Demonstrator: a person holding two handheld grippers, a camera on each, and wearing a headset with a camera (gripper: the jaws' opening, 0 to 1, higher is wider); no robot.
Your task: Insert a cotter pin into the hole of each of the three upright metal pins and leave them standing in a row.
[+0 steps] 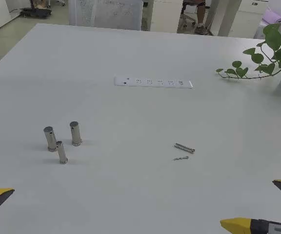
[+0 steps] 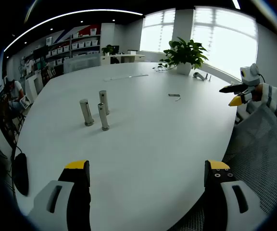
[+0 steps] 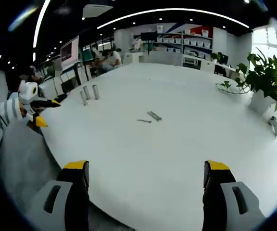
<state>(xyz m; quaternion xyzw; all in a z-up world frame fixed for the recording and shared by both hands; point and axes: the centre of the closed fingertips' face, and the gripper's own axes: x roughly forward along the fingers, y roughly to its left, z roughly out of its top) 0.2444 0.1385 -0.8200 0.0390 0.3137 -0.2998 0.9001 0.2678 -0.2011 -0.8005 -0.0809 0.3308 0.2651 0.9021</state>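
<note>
Left gripper (image 2: pixel 147 166) and right gripper (image 3: pixel 145 166) are spread wide at the table (image 1: pixel 140 195) edge. Power strip (image 1: pixel 153 82) print is unreadable. Metal pins (image 1: pixel 75 132) and cotter pins (image 1: pixel 184 148) sit well apart.

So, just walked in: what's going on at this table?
A person holds a claw in each hand; the left claw and right claw are both open and empty, near the table edge. Three metal pins stand upright in a cluster; the cotter pins lie loose apart from them, none picked up yet.
</note>
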